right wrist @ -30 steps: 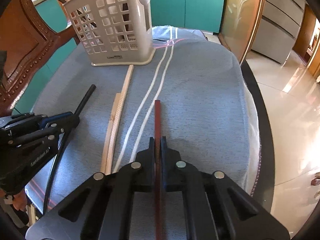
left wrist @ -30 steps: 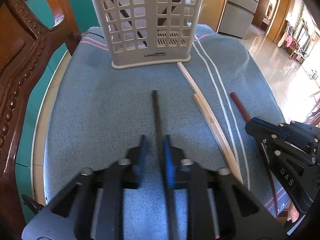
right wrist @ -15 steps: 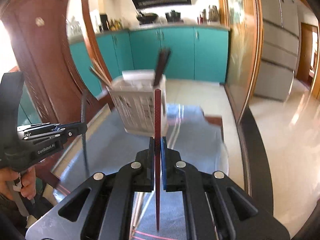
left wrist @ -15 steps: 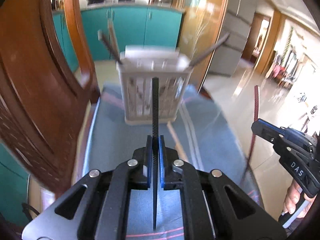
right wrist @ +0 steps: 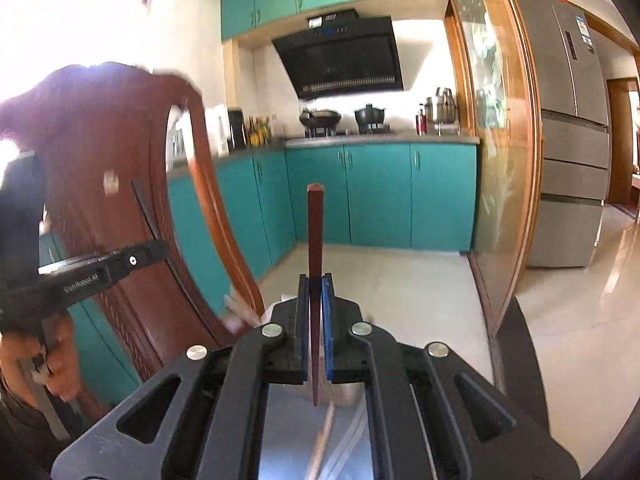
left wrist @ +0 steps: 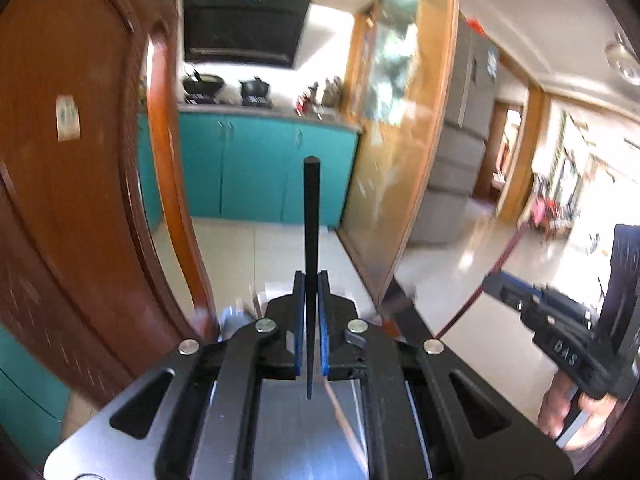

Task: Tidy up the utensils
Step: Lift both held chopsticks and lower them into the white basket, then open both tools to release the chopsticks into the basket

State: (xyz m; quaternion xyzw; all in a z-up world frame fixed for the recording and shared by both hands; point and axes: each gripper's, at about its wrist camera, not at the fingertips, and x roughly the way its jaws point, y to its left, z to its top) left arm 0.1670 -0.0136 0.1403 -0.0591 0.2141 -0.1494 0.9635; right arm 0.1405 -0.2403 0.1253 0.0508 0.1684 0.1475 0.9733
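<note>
A black chopstick (left wrist: 310, 208) stands upright between the blue pads of my left gripper (left wrist: 311, 280), which is shut on it high above the table. My right gripper (right wrist: 315, 280) is shut on a red-brown chopstick (right wrist: 315, 232), also upright. Each gripper shows in the other's view: the right gripper (left wrist: 490, 280) with its red stick (left wrist: 502, 256) at the right, the left gripper (right wrist: 162, 246) with its black stick (right wrist: 145, 216) at the left. Only blurred white bits of the utensil basket (right wrist: 236, 316) show past the fingers. A pale wooden chopstick (right wrist: 322, 440) lies below.
A carved wooden chair back (right wrist: 120, 200) rises close on the left. Teal kitchen cabinets (right wrist: 380, 196) and a stove counter lie ahead, with a wood-framed glass partition (right wrist: 504, 184) and a grey fridge (right wrist: 572, 140) to the right. A person's hand (left wrist: 568, 404) holds the right gripper's handle.
Both grippers have lifted their chopsticks off the blue cloth and risen high. The views have tipped up from the table to the kitchen, and the basket has dropped almost out of sight.
</note>
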